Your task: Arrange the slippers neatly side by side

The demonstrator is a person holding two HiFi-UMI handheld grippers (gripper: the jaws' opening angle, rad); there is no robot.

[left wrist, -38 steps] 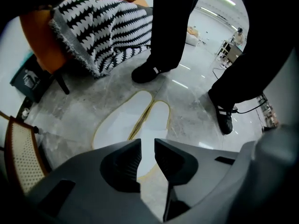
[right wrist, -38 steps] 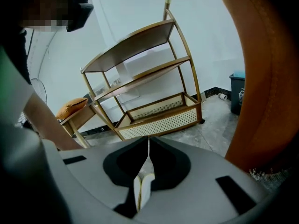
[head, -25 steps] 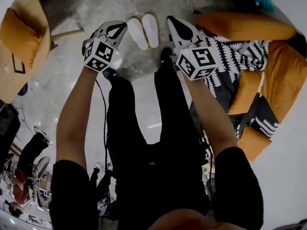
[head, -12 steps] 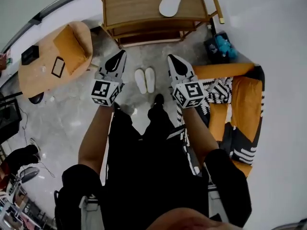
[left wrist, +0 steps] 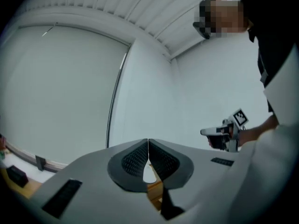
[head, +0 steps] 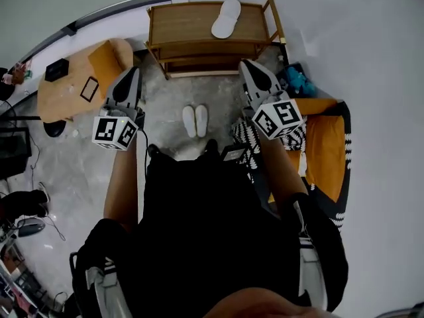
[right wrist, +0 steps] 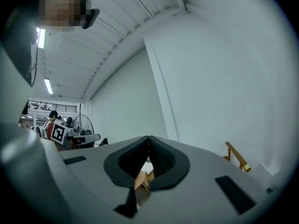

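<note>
Slippers (head: 195, 120) lie side by side, touching, on the grey floor between a wooden rack (head: 199, 28) and the person's feet; another white slipper (head: 226, 17) sits on the rack's top. Left gripper (head: 134, 73) and right gripper (head: 244, 65) flank the pair, both clenched on nothing, with a round table (head: 73, 88) left and an orange chair (head: 326, 138) right. The person's dark torso (head: 205, 230) hides the floor behind the heels, and the right arm covers part of the chair.

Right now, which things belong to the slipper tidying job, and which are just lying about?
Job: white slippers, paired on the floor; left gripper and right gripper, both shut, empty.
Lying about: lone slipper on wooden rack; round table; orange seat; blue toy.
</note>
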